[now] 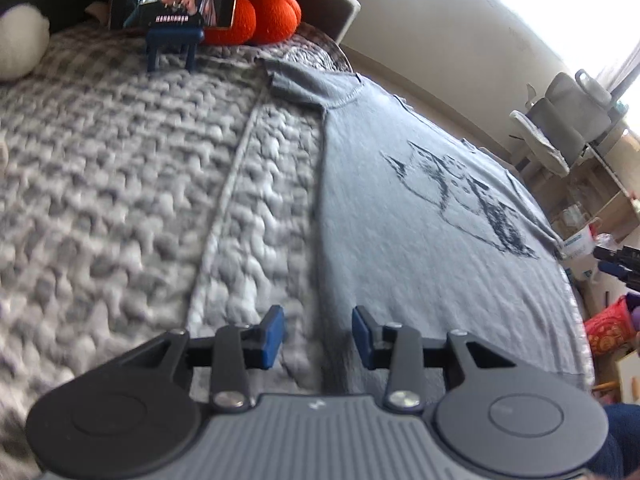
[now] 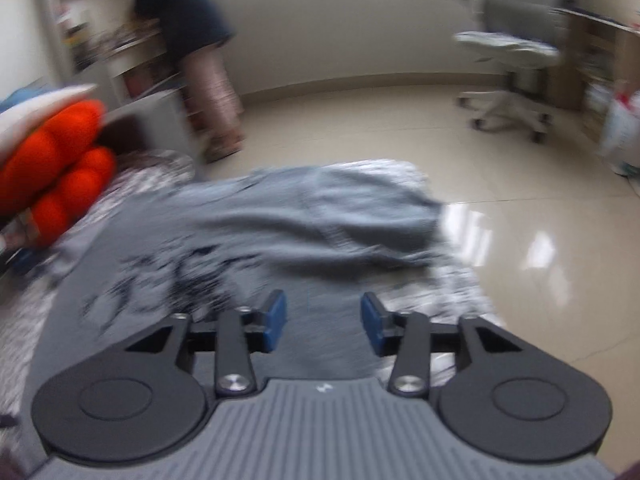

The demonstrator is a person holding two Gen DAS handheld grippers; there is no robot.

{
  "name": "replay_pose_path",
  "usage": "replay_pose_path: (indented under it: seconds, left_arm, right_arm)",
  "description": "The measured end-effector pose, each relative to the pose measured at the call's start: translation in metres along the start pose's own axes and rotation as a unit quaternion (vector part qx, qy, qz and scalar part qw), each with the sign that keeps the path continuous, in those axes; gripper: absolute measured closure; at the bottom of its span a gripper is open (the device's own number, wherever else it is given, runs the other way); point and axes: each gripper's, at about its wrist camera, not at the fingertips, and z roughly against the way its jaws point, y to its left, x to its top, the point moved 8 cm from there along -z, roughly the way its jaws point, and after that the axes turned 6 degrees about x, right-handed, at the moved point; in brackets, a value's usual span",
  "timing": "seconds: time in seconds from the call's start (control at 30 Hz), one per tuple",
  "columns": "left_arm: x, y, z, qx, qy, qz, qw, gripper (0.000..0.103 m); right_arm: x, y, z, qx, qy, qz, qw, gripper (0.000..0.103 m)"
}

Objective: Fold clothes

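A grey T-shirt [image 1: 432,216] with a dark printed drawing lies flat on a grey knitted blanket [image 1: 120,184]. One sleeve points to the far end. My left gripper [image 1: 319,336] is open and empty, just above the shirt's left edge near the hem. In the right wrist view the same shirt [image 2: 280,232] lies blurred, with its far part bunched in folds. My right gripper [image 2: 323,324] is open and empty, low over the shirt's near part.
A phone on a blue stand [image 1: 174,8] and an orange plush toy [image 1: 272,12] sit at the blanket's far end. An office chair [image 2: 512,52] and a standing person [image 2: 192,40] are on the tiled floor [image 2: 520,220] beyond the blanket's edge.
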Motion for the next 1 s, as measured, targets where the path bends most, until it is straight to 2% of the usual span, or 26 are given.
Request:
replay_pose_path:
  seconds: [0.03,0.17,0.3,0.47,0.57,0.6,0.63,0.7,0.8,1.0]
  left_arm:
    - [-0.003,-0.001,0.001,-0.01,0.003,0.006,0.9999,0.062]
    - [-0.013,-0.005,0.0,-0.032,0.01,0.023,0.9992,0.061]
    - [-0.017,-0.011,-0.004,-0.032,0.014,0.013,0.9993,0.061]
    - [-0.017,-0.013,-0.008,-0.023,0.014,0.001,0.9996,0.063]
    - [-0.02,-0.013,-0.007,0.003,0.01,-0.009,0.9999,0.071]
    - [-0.021,-0.013,-0.007,0.012,0.009,-0.012,0.9998,0.077]
    - [-0.021,-0.013,-0.007,0.018,0.01,-0.014,0.9997,0.086]
    - [-0.022,-0.016,-0.005,0.023,0.015,-0.019,0.9994,0.099]
    - [-0.021,-0.019,0.0,0.04,0.021,-0.051,0.9977,0.1]
    - [-0.021,-0.016,0.015,0.042,0.03,-0.07,0.9962,0.1]
  right_arm:
    - [-0.005,0.006,0.0,0.008,0.007,0.006,1.0,0.048]
    - [-0.044,0.001,0.005,-0.005,0.026,-0.006,1.0,0.048]
    - [-0.087,-0.021,0.019,-0.02,0.042,-0.026,0.999,0.048]
    - [-0.129,-0.031,0.042,0.004,0.049,-0.057,0.997,0.048]
    - [-0.148,-0.022,0.045,-0.004,0.054,-0.026,0.998,0.058]
    - [-0.15,-0.018,0.046,-0.013,0.05,-0.013,0.999,0.067]
    - [-0.149,-0.016,0.046,-0.016,0.049,-0.012,0.999,0.082]
    - [-0.147,-0.012,0.046,-0.024,0.046,-0.01,0.999,0.099]
    - [-0.142,-0.007,0.047,-0.032,0.041,-0.006,0.999,0.1]
    - [-0.135,-0.017,0.073,-0.017,0.019,-0.038,0.999,0.1]
